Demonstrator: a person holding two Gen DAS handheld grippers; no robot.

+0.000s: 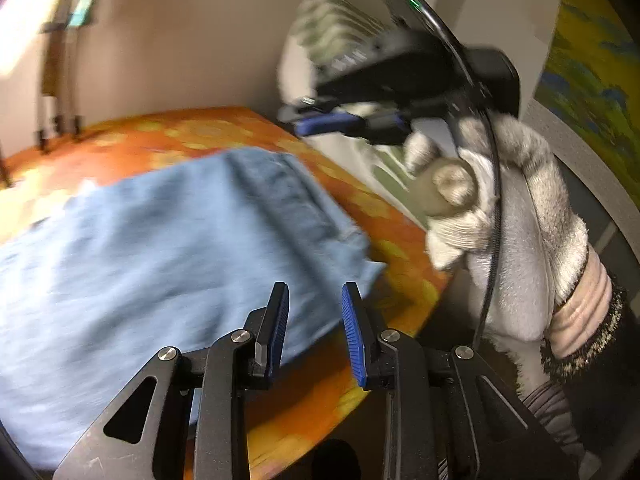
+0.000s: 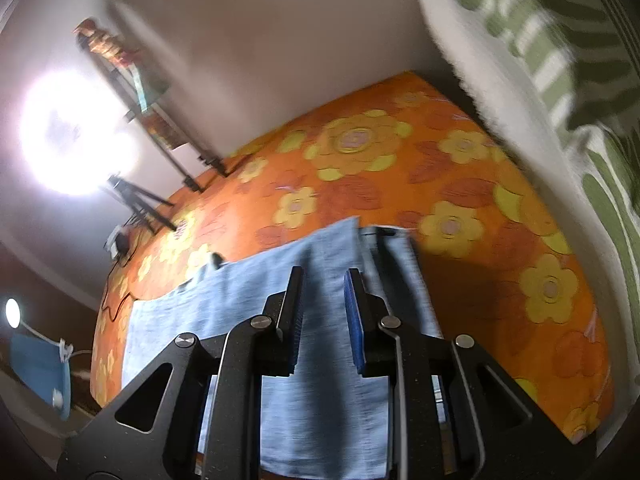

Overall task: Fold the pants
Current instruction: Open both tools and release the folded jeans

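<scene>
Pants (image 1: 160, 240) lie folded on the orange cover (image 1: 360, 200); left gripper (image 1: 316, 320) and right gripper (image 2: 322, 308) hover parted, empty; next, grip the edge at six o'clock

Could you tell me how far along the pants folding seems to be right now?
Done: the blue pants lie as a compact folded stack on the orange floral bedspread. In hand: nothing; the left gripper and right gripper stand open and empty above the cloth. Left: perhaps a final fold or smoothing; I cannot tell.
</scene>
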